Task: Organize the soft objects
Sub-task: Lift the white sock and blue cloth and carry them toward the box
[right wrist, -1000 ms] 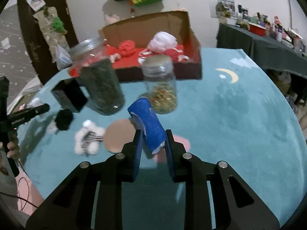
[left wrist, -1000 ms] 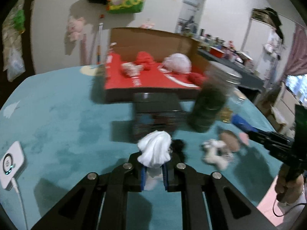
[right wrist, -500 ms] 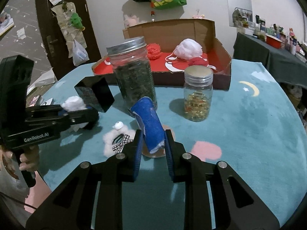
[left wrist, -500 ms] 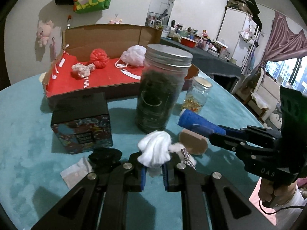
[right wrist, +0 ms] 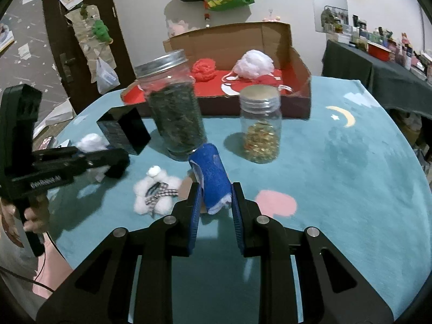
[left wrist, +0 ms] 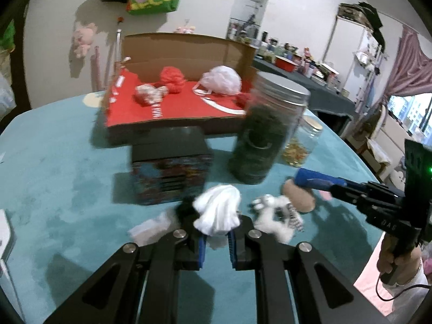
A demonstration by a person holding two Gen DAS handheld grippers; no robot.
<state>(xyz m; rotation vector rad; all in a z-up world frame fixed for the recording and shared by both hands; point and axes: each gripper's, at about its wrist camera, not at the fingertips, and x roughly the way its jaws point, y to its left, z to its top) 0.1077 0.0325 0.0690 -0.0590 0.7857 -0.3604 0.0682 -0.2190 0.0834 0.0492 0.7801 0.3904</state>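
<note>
My left gripper (left wrist: 217, 239) is shut on a white soft cloth ball (left wrist: 218, 213), held above the teal table. My right gripper (right wrist: 216, 202) is shut on a blue rolled cloth (right wrist: 212, 176); it also shows in the left wrist view (left wrist: 310, 179). A white fluffy toy with a checked bow (right wrist: 156, 193) lies on the table left of the right gripper. A black soft item (left wrist: 186, 208) and a tan round pad (left wrist: 299, 197) lie nearby. The open cardboard box with a red floor (left wrist: 172, 108) holds a red pompom (left wrist: 171, 78), a white pouf (left wrist: 222, 81) and other soft items.
A tall jar of dark leaves (right wrist: 174, 116), a small jar of yellow capsules (right wrist: 260, 129) and a black box (left wrist: 170, 164) stand between the grippers and the cardboard box. A white device (left wrist: 4, 233) lies at the table's left edge.
The left wrist view has swung back toward the box and pulled away from the jars. The right gripper has shifted slightly closer to the jars. Both still hold their items.
</note>
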